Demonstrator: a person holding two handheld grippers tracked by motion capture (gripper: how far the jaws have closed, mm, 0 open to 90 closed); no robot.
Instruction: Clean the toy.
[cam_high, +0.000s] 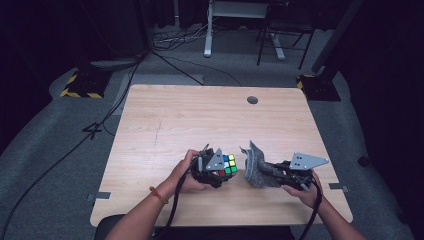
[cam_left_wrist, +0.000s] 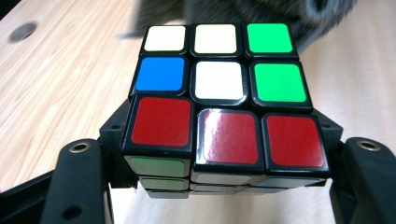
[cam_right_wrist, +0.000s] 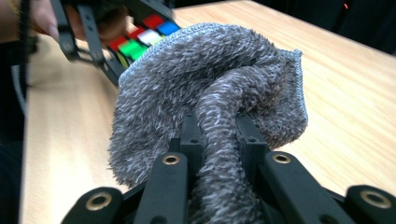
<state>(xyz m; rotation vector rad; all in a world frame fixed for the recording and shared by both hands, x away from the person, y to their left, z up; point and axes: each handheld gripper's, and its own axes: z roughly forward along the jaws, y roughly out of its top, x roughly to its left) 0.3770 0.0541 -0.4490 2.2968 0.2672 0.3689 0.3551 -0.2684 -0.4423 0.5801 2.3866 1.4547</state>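
Two grippers are working above the wooden table (cam_high: 165, 125), and I am taking the puzzle cube (cam_high: 227, 165) as my landmark. My left gripper (cam_high: 220, 172) is clamping that cube between its jaws, red row nearest the camera, lifted off the wood. Just to the cube's right, my right gripper (cam_high: 257, 172) is pinching a bunched grey fuzzy cloth (cam_high: 257, 167), apart from the cube. Beyond the cube, a round hole (cam_high: 252, 100) is sitting near the table's far edge.
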